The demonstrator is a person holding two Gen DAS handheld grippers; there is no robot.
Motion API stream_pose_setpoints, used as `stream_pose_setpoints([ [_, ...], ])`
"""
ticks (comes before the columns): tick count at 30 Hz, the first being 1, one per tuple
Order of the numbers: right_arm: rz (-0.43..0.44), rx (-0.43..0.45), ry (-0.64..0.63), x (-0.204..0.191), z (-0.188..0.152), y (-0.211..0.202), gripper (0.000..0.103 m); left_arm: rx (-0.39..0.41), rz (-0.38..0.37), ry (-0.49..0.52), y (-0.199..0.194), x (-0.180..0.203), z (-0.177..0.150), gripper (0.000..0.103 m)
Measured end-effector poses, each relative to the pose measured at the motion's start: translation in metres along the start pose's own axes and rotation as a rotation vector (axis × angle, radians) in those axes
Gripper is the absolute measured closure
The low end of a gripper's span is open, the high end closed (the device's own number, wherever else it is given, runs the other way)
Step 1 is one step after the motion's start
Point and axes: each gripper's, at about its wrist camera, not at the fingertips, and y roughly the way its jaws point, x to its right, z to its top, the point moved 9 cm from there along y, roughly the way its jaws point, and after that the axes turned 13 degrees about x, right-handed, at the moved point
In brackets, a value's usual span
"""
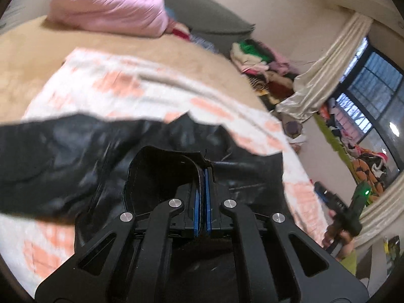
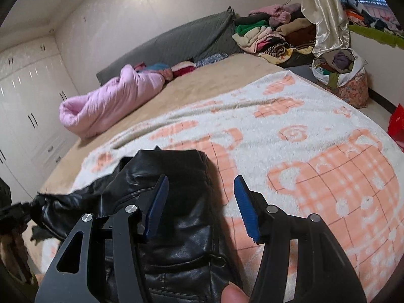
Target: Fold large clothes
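The left gripper [image 1: 202,176] has its jaws clenched on an edge of the black leather jacket [image 2: 176,227], which lies on the bed's patterned blanket [image 2: 303,131], its length running away from the camera. The right gripper [image 2: 200,207] hovers above it, jaws released.

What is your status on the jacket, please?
Left gripper shut on black leather jacket edge. Right gripper open over jacket. Nothing in the way on blanket.
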Motion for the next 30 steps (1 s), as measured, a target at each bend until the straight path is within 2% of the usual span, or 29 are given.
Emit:
stream_pose_setpoints([
  [3, -0.017, -0.035, -0.02, -0.001, -0.011, 0.009, 0.05, -0.012, 0.064, 0.039, -0.001, -0.02, -0.014, 0.103],
  [7, -0.041, -0.099, -0.01, 0.0, -0.024, 0.036, 0.05, -0.047, 0.115, 0.02, 0.005, -0.047, -0.03, 0.103],
  [10, -0.029, -0.158, 0.049, 0.007, -0.032, 0.066, 0.05, -0.054, 0.122, -0.011, 0.009, -0.059, -0.039, 0.103],
  [12, -0.061, -0.191, 0.055, 0.016, -0.041, 0.082, 0.05, -0.043, 0.114, -0.016, 0.008, -0.059, -0.036, 0.103],
  [13, -0.07, -0.214, 0.053, 0.019, -0.048, 0.088, 0.056, -0.027, 0.103, -0.007, 0.005, -0.054, -0.032, 0.103],
  [14, -0.065, -0.244, 0.06, 0.021, -0.056, 0.092, 0.067, -0.007, 0.094, 0.015, 0.002, -0.048, -0.026, 0.103],
  [15, -0.043, -0.27, 0.07, 0.02, -0.064, 0.096, 0.085, 0.007, 0.09, 0.034, 0.0, -0.044, -0.024, 0.103],
  [16, -0.06, -0.268, 0.053, 0.022, -0.064, 0.096, 0.09, 0.04, 0.078, 0.076, -0.005, -0.035, -0.017, 0.103],
  [18, -0.127, -0.242, -0.022, 0.026, -0.061, 0.094, 0.091, 0.074, 0.057, 0.129, -0.009, -0.023, -0.012, 0.103],
  [20, -0.202, -0.249, -0.049, 0.036, -0.065, 0.094, 0.091, 0.053, 0.07, 0.136, -0.003, -0.026, -0.017, 0.103],
  [21, -0.2, -0.265, -0.041, 0.039, -0.07, 0.096, 0.091, 0.033, 0.087, 0.126, 0.002, -0.033, -0.021, 0.103],
  [24, -0.177, -0.258, -0.029, 0.037, -0.068, 0.094, 0.088, -0.045, 0.154, 0.077, 0.019, -0.063, -0.04, 0.1],
  [25, -0.172, -0.252, -0.026, 0.036, -0.066, 0.091, 0.077, -0.062, 0.172, 0.059, 0.022, -0.073, -0.046, 0.099],
  [26, -0.173, -0.244, -0.025, 0.035, -0.062, 0.086, 0.072, -0.071, 0.177, 0.046, 0.024, -0.078, -0.049, 0.098],
  [30, -0.098, -0.16, -0.057, 0.014, -0.041, 0.061, 0.071, -0.1, 0.195, 0.052, 0.017, -0.084, -0.054, 0.083],
])
